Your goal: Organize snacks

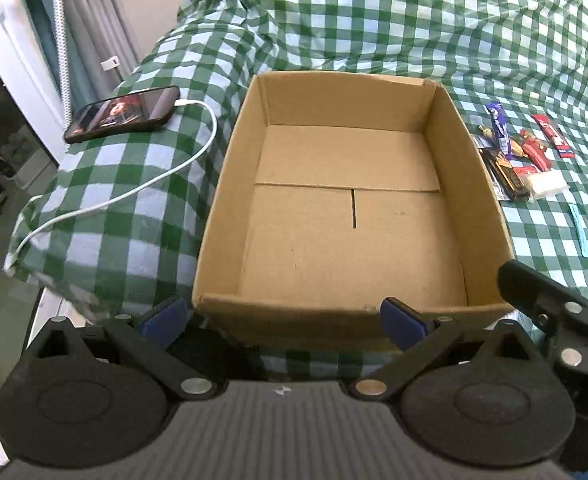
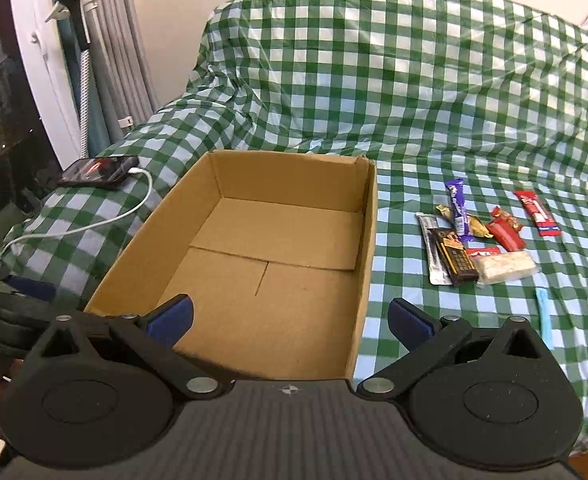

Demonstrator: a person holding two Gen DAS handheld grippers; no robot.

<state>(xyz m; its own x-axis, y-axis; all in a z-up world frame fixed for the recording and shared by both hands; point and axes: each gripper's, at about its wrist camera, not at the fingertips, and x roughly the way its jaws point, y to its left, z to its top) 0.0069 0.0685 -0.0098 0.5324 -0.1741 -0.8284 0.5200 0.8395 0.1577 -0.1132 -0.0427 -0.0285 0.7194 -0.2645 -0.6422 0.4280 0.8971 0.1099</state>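
Observation:
An open, empty cardboard box (image 1: 481, 216) sits on a green checked cloth; in the right wrist view its right wall (image 2: 367, 248) faces the snacks. A pile of snacks (image 2: 481, 236) lies right of the box: a purple bar (image 2: 457, 204), a dark bar (image 2: 455, 258), a red bar (image 2: 538, 213), a white packet (image 2: 505, 266) and small wrapped candies. The pile also shows in the left wrist view (image 1: 513, 156). My left gripper (image 1: 284, 318) is open and empty at the box's near wall. My right gripper (image 2: 290, 320) is open and empty over the box's near right corner.
A phone (image 1: 124, 114) on a white charging cable (image 1: 134, 192) lies left of the box, near the cloth's left edge. A thin light-blue strip (image 2: 543, 316) lies near the snacks. The right gripper's body (image 1: 561, 316) shows at the left view's right edge. Curtains and a door stand at left.

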